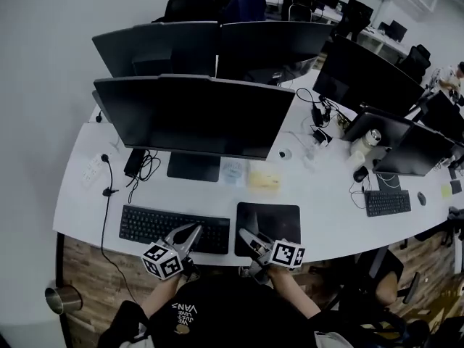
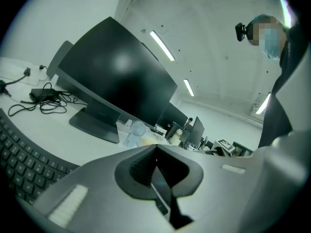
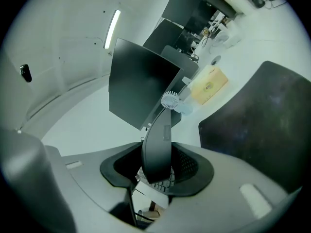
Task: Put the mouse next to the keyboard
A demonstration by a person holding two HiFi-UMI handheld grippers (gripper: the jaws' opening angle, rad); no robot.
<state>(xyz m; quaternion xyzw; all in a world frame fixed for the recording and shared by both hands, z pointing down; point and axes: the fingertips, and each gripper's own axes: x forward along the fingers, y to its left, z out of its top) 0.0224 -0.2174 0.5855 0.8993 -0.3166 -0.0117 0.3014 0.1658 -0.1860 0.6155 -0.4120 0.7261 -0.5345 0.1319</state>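
Note:
A black keyboard (image 1: 172, 228) lies at the near edge of the white desk (image 1: 80, 209), with a dark mouse pad (image 1: 270, 225) to its right. My right gripper (image 1: 251, 241) hovers over the pad's near left corner and is shut on a dark grey mouse (image 3: 157, 135), which stands edge-on between its pads (image 3: 192, 165). In the right gripper view the pad (image 3: 262, 125) lies ahead on the right. My left gripper (image 1: 186, 235) is over the keyboard's right end, its jaws shut with nothing between them (image 2: 155, 148). Keyboard keys (image 2: 19, 154) show at its lower left.
Large dark monitors (image 1: 192, 114) stand behind the keyboard, with a small white fan (image 1: 233, 171), a yellow box (image 1: 264, 179) and a black cable (image 1: 109, 187) on the desk. A second keyboard (image 1: 387, 202) and mouse (image 1: 422, 198) lie far right. A metal bin (image 1: 62, 299) stands on the floor.

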